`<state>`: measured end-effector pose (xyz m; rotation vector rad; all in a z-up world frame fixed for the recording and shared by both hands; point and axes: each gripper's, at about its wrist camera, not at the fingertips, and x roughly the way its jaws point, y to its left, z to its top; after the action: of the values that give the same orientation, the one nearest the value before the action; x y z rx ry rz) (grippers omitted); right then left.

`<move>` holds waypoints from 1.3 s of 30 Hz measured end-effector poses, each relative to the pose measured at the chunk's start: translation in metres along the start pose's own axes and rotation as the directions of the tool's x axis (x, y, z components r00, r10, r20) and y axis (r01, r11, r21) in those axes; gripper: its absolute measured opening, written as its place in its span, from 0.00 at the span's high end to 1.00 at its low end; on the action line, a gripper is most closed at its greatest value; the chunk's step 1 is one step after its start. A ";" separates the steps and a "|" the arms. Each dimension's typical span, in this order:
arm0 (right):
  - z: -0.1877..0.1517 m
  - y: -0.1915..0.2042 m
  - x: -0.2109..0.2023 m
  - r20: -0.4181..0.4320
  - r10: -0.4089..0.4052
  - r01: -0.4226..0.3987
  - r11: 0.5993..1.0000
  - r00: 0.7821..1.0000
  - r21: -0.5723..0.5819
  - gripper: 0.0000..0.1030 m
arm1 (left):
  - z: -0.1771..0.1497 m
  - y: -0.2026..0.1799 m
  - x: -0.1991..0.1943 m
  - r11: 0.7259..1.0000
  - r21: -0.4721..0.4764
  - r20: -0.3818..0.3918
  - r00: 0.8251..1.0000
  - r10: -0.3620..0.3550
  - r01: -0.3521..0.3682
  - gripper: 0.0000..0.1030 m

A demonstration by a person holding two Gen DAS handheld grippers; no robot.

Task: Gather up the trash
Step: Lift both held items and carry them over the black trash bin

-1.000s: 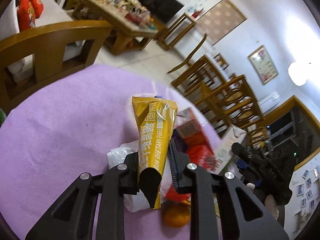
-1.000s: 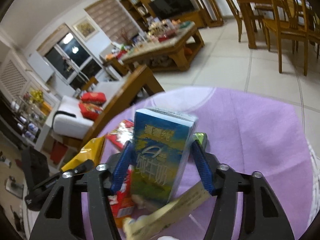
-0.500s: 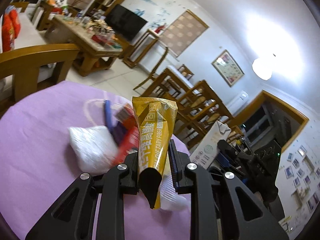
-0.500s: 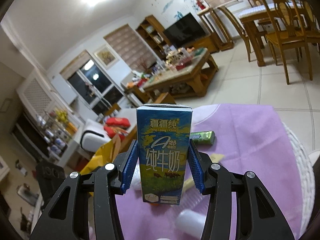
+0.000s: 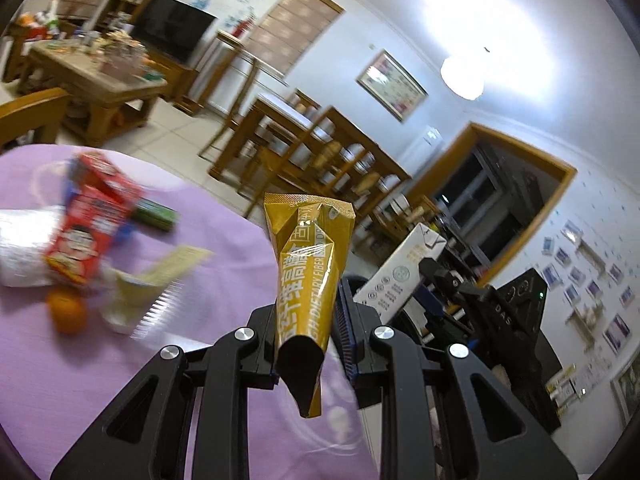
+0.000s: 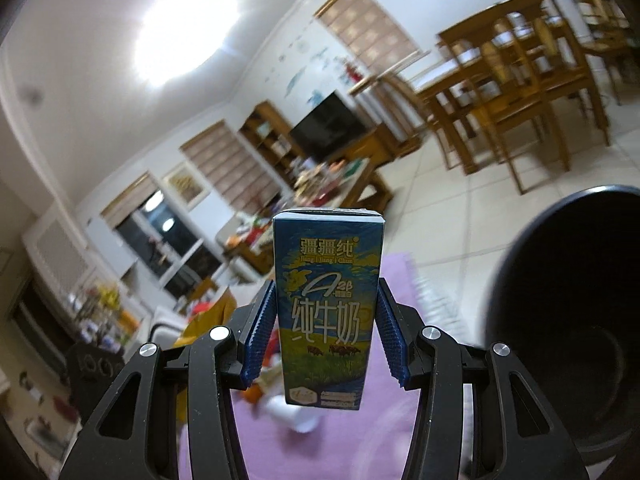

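My left gripper (image 5: 308, 344) is shut on a yellow snack wrapper (image 5: 308, 256) and holds it above the purple tablecloth (image 5: 224, 256). My right gripper (image 6: 322, 344) is shut on a blue milk carton (image 6: 326, 304), upright between the blue pads; the carton's white side also shows in the left wrist view (image 5: 400, 276). More trash lies on the cloth at left: a red snack packet (image 5: 86, 236), a white plastic bag (image 5: 20, 248), a green wrapper (image 5: 154, 214), a pale wrapper (image 5: 160, 276) and an orange (image 5: 66, 312).
A large black round bin (image 6: 572, 312) fills the right of the right wrist view, close to the carton. Wooden dining chairs and a table (image 5: 304, 140) stand beyond the cloth's edge. A cluttered coffee table (image 5: 92, 76) and a TV (image 5: 172, 32) are farther back.
Both grippers have lifted and swung right with their loads. The trash pile has slid to the left of the left wrist view, and the black bin has come into the right wrist view.
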<state>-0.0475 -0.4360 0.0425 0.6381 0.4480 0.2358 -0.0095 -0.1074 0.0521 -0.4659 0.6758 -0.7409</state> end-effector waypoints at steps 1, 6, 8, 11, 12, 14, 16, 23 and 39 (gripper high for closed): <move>0.003 -0.015 -0.012 0.016 -0.013 0.013 1.000 1.000 0.012 0.53 | -0.003 -0.007 0.008 1.000 0.011 -0.013 1.000 -0.008 0.008 0.78; 0.015 -0.079 -0.056 0.079 -0.109 0.104 0.993 0.991 0.060 0.53 | -0.015 -0.038 0.062 0.997 0.058 -0.103 0.993 -0.052 0.058 0.78; 0.019 -0.110 -0.073 0.094 -0.153 0.145 0.985 0.984 0.094 0.53 | -0.020 -0.044 0.079 0.995 0.071 -0.134 0.989 -0.066 0.076 0.78; 0.021 -0.153 -0.094 0.098 -0.206 0.192 0.972 0.974 0.138 0.53 | -0.031 -0.055 0.106 0.990 0.094 -0.184 0.979 -0.082 0.101 0.78; 0.021 -0.169 -0.102 0.099 -0.224 0.207 0.966 0.970 0.156 0.53 | -0.034 -0.059 0.114 0.990 0.095 -0.200 0.976 -0.087 0.107 0.78; 0.020 -0.188 -0.111 0.099 -0.245 0.226 0.959 0.964 0.173 0.53 | -0.041 -0.064 0.133 0.988 0.098 -0.234 0.968 -0.093 0.119 0.78; 0.017 -0.201 -0.116 0.093 -0.264 0.244 0.952 0.960 0.183 0.53 | -0.046 -0.069 0.149 0.987 0.103 -0.263 0.960 -0.091 0.122 0.78; 0.012 -0.229 -0.106 0.049 -0.333 0.319 0.930 0.942 0.182 0.53 | -0.063 -0.072 0.193 0.986 0.131 -0.343 0.938 -0.049 0.099 0.78; 0.018 -0.202 -0.055 -0.004 -0.441 0.440 0.896 0.897 0.064 0.53 | -0.084 -0.076 0.228 0.982 0.182 -0.432 0.901 0.040 0.044 0.77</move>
<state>-0.0720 -0.6218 -0.0523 0.5820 0.5797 -0.2158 0.0214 -0.3388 -0.0503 -0.1228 1.0124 -0.9132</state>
